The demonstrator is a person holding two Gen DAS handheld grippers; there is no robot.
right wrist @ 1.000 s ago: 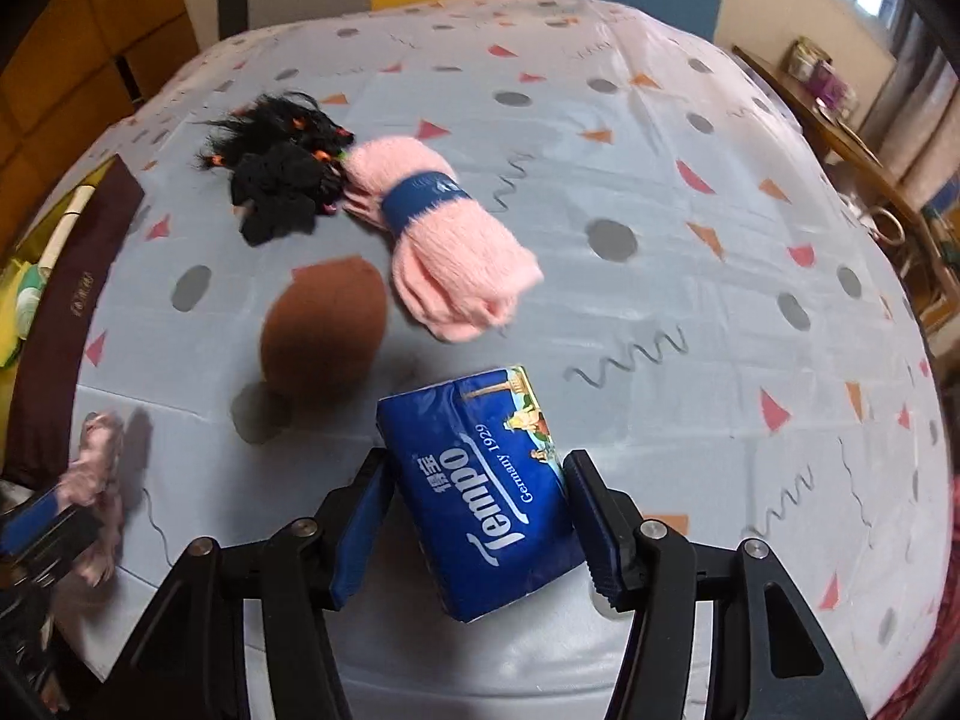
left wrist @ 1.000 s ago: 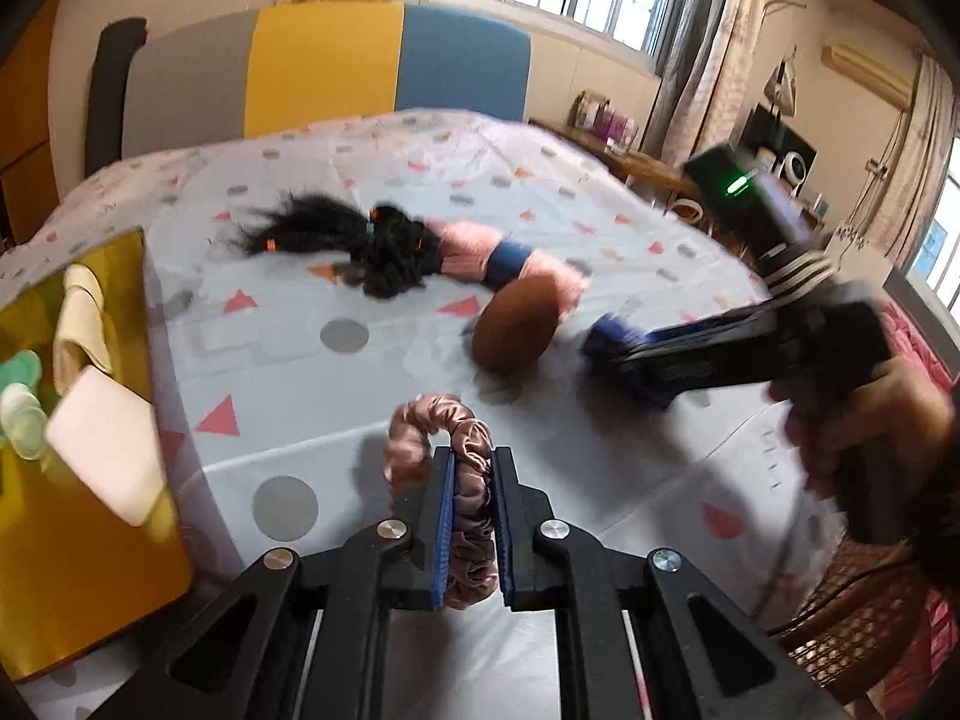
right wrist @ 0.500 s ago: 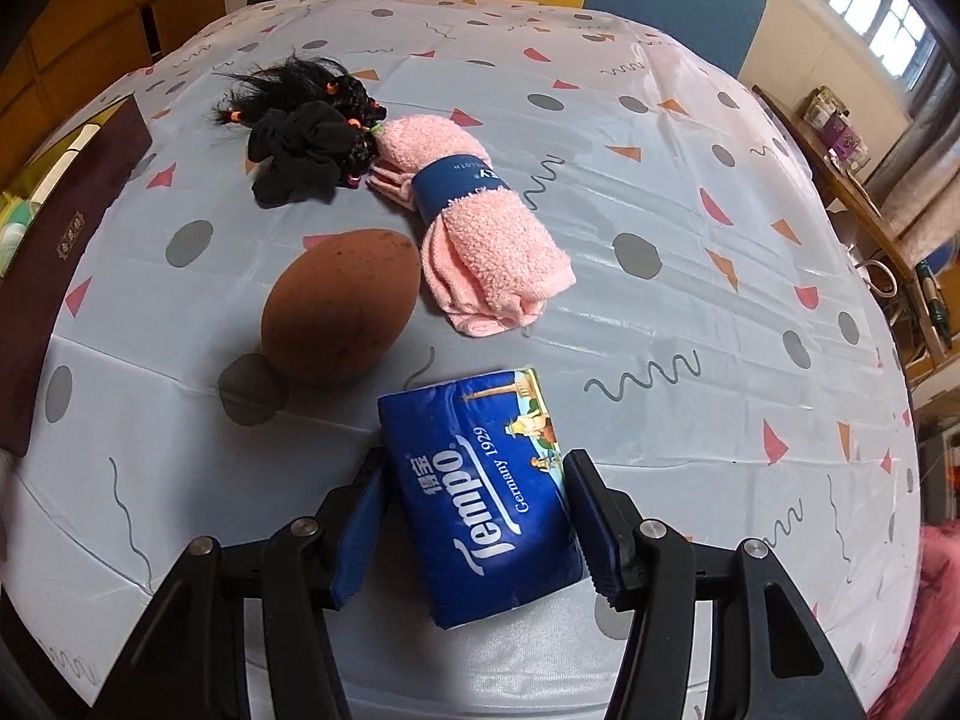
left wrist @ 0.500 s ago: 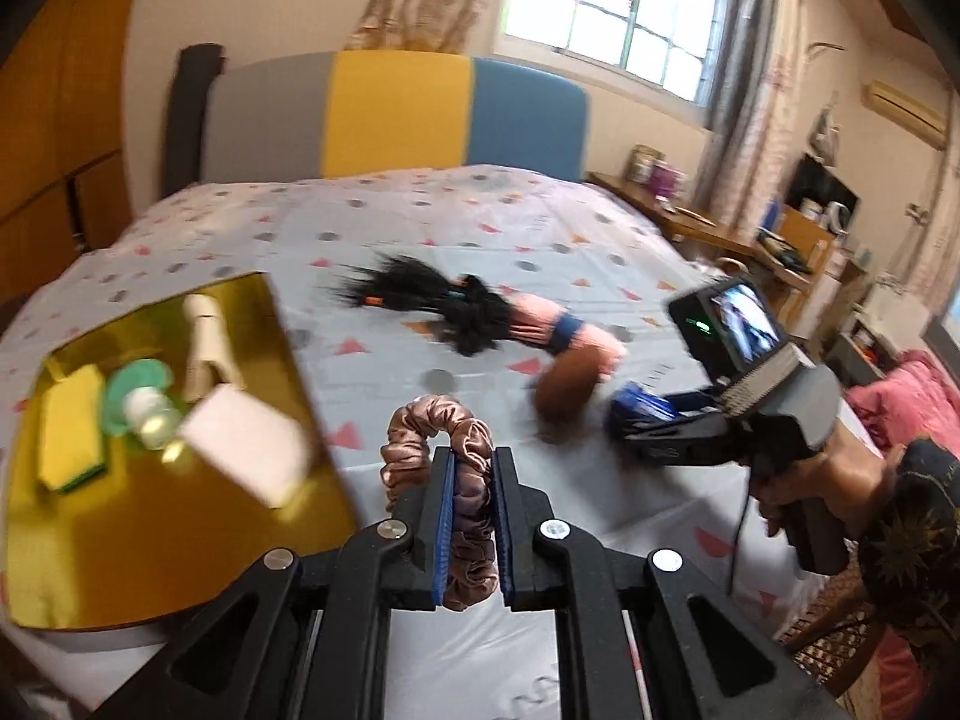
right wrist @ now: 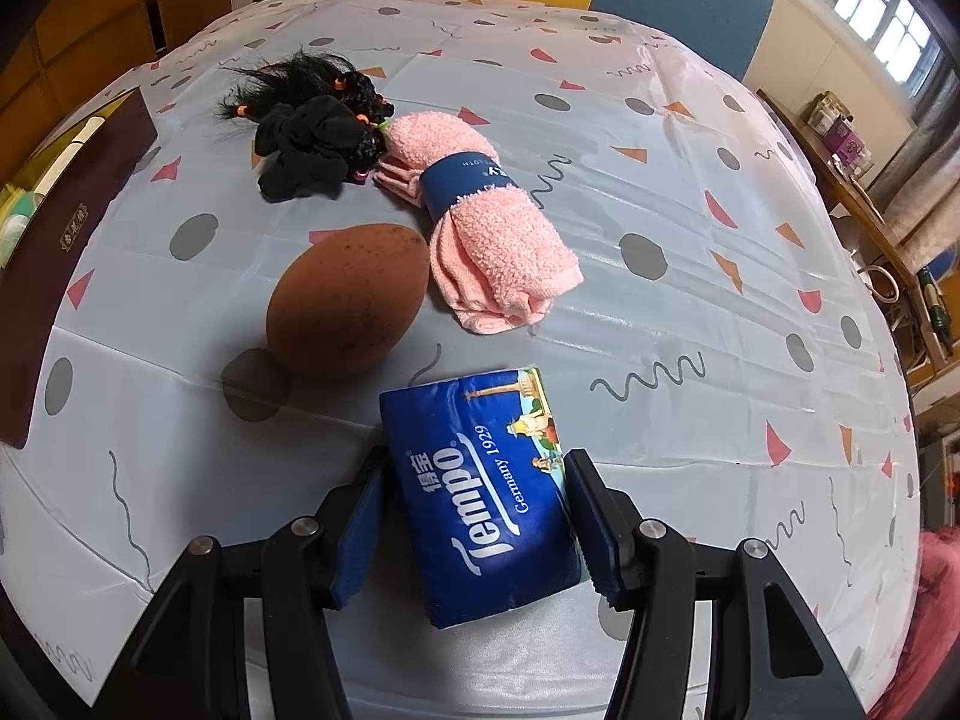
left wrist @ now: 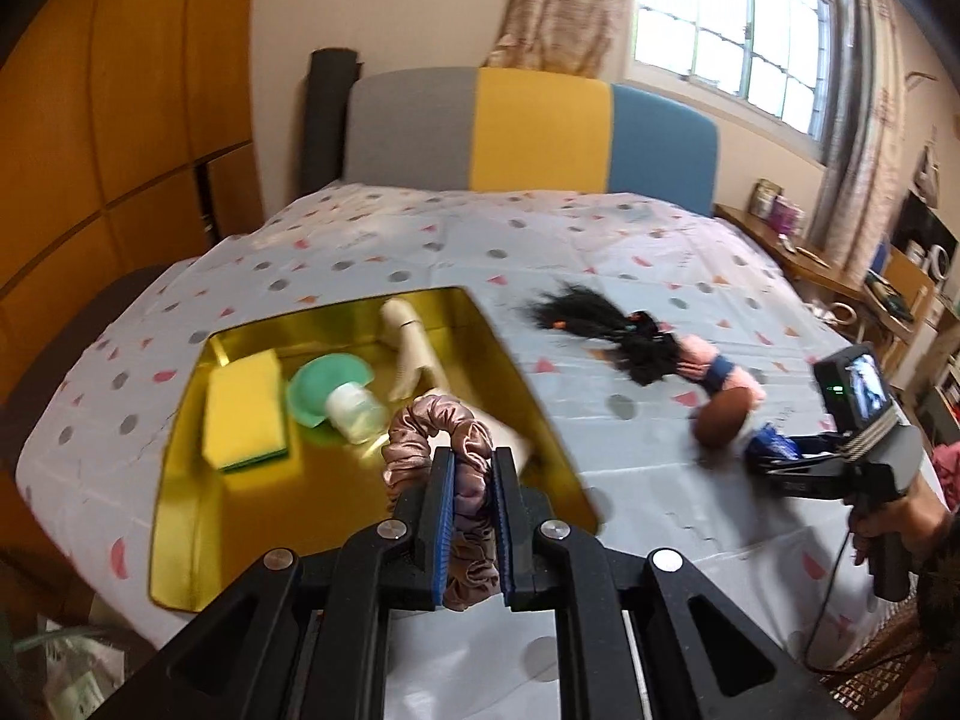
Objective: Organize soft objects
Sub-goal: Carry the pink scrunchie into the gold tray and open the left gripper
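Left gripper (left wrist: 471, 516) clamped on a pink satin scrunchie (left wrist: 441, 432), jaws pressed tight on the fabric, loop sticking up above the fingers. It hangs over the near right part of the gold tray (left wrist: 180, 516), which sits on the patterned bedsheet (left wrist: 630, 276). In the tray: yellow sponge (left wrist: 243, 414), green lid (left wrist: 327, 387) with a clear bottle (left wrist: 357, 414) lying on it, and a cream piece (left wrist: 411, 348) toward the far side. A white item under the scrunchie is mostly hidden, can't identify it.

Right gripper (right wrist: 474, 516) jaws spread wide, straddling a blue Tempo tissue pack (right wrist: 486, 492) lying flat on the sheet. Right pad looks to be touching the pack's edge; small gap on the left side. Not clamped.

Beyond the pack: brown egg-shaped sponge (right wrist: 348, 300), just beside it on the right a pink towel roll (right wrist: 486, 222) with a navy band. Black hair ties and hairpiece (right wrist: 312, 126) sit at the towel's far end, touching it. Tray's dark outer wall shows at the left edge of the right view.

Right gripper (left wrist: 780, 456) also shows in the left view, low over the sheet near the brown sponge, well apart from the tray.
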